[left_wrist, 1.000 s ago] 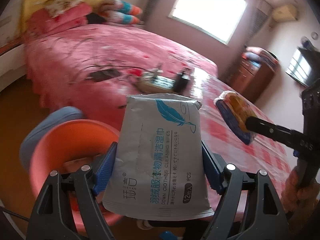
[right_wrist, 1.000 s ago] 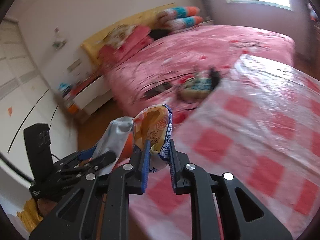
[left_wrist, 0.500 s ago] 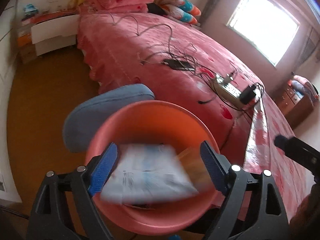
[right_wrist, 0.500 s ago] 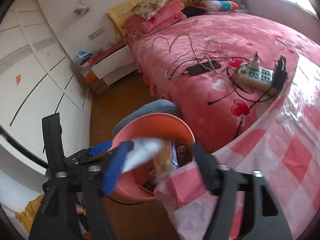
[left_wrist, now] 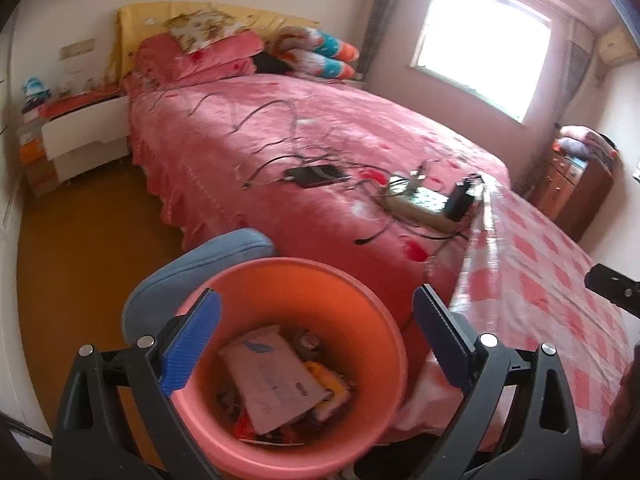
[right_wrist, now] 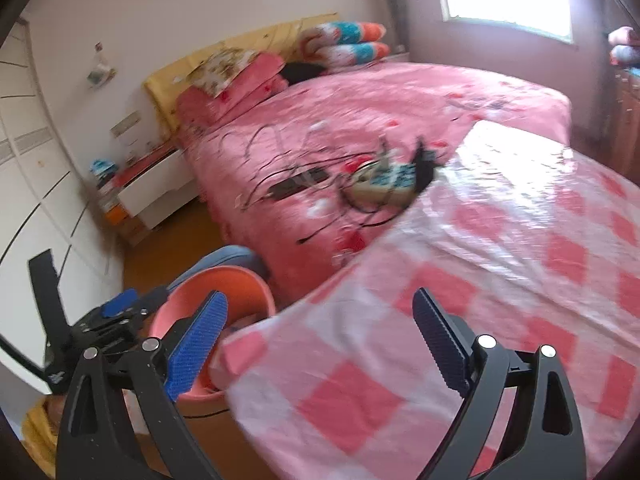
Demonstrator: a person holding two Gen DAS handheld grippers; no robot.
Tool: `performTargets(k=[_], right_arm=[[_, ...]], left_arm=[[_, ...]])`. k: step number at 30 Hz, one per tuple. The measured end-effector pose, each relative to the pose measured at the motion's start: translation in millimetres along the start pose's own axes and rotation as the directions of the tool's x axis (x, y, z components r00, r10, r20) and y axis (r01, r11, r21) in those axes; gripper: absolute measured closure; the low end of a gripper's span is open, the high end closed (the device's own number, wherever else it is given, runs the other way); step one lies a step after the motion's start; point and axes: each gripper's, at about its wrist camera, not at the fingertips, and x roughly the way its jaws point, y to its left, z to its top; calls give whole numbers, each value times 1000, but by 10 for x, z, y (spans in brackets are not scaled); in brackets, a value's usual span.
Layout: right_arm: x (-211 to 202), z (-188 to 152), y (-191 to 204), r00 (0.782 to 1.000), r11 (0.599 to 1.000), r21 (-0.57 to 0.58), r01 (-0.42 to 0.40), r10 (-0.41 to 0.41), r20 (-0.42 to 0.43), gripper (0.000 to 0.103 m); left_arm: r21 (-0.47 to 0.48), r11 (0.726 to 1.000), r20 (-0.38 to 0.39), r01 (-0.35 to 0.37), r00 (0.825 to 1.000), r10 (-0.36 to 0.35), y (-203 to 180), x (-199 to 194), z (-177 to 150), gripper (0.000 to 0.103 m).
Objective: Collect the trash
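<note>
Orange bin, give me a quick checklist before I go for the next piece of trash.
1. Left gripper empty, fingers spread: ok.
2. Right gripper empty, fingers spread: ok.
3. Wipes packet inside the orange bin, lying on other trash: ok.
4. Yellow snack wrapper in the bin, beside the packet: ok.
5. Bin upright, next to the checked tablecloth: ok.
6. More trash left on the tablecloth: cannot tell; none shows in the part in view.

A power strip and phone (cables tangled around both) lie on the pink bed.
</note>
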Motion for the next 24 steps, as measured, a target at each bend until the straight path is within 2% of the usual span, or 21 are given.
performTargets(k=[6, 15, 24], right_arm=[[-259, -93, -381, 995, 995, 53, 82, -84, 49, 9], [-640, -209, -896, 981, 981, 140, 135, -152, 119, 9], [-968, -306, -1183, 959, 967, 177, 185, -217, 180, 8]], left_arm=[[74, 997, 10, 20, 1000, -21, -433, -84, 102, 6], [184, 983, 42, -29, 999, 22, -1107, -190, 196, 6], [264, 964, 62, 15, 998, -33, -1745, -316, 190, 6]])
